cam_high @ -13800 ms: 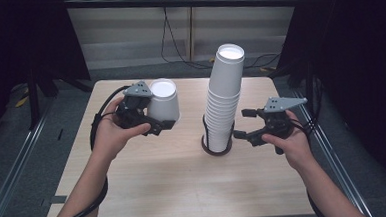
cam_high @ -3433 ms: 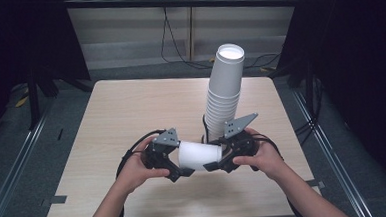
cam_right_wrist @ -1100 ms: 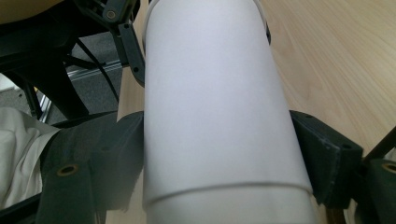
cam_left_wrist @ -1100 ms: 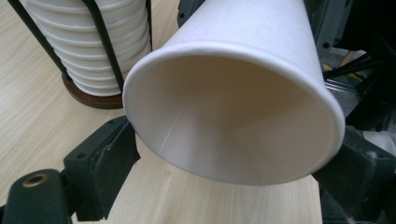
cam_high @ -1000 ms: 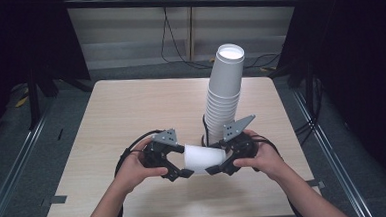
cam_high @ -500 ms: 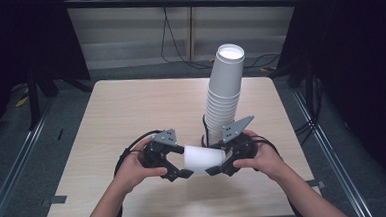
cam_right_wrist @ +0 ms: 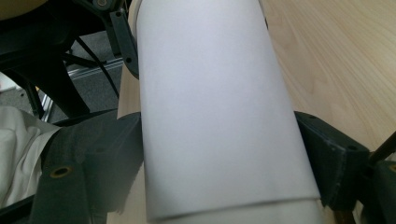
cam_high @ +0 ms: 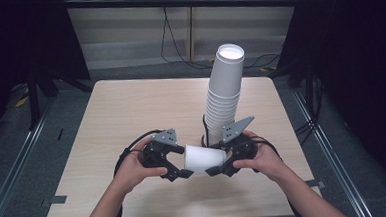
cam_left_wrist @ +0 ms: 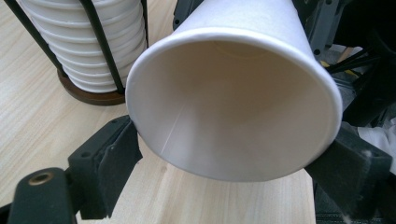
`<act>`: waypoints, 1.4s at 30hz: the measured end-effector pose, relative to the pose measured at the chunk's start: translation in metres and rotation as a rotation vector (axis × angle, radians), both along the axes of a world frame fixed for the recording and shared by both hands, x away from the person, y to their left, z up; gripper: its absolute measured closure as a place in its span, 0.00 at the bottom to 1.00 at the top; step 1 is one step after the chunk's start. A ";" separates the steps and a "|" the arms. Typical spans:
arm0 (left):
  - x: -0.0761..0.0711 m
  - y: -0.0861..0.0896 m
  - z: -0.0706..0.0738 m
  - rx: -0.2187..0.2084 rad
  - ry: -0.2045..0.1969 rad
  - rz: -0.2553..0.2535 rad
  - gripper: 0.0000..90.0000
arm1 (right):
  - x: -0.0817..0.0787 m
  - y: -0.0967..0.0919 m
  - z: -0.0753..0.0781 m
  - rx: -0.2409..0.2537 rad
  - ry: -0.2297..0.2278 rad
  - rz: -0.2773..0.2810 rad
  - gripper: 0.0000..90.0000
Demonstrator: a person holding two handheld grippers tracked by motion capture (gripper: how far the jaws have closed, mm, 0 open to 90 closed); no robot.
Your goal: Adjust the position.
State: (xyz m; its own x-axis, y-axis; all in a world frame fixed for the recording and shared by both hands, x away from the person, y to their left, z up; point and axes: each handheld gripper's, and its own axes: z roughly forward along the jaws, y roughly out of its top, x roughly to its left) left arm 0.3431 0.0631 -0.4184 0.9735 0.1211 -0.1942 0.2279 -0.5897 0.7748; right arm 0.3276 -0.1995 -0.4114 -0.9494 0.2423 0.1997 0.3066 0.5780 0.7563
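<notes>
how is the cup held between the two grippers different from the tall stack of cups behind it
The single cup lies on its side above the table, while the cup stack stands upright, leaning slightly. The single cup is clamped at both ends by the left gripper and right gripper; the cup stack sits untouched in a black wire holder. Both are plain white paper.

L tongs (cam_high: 180, 165) closing, R tongs (cam_high: 215, 163) clamped, facing inward
</notes>
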 end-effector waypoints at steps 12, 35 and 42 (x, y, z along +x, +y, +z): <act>-0.002 0.002 0.003 0.046 -0.010 0.000 0.15 | -0.003 -0.001 0.006 -0.027 -0.026 0.009 0.23; -0.005 -0.004 0.006 0.175 -0.046 -0.011 0.15 | -0.003 0.000 0.022 -0.159 -0.021 0.005 0.23; -0.008 -0.012 0.013 0.228 -0.069 -0.016 0.15 | -0.001 0.008 0.023 -0.205 -0.017 0.014 0.23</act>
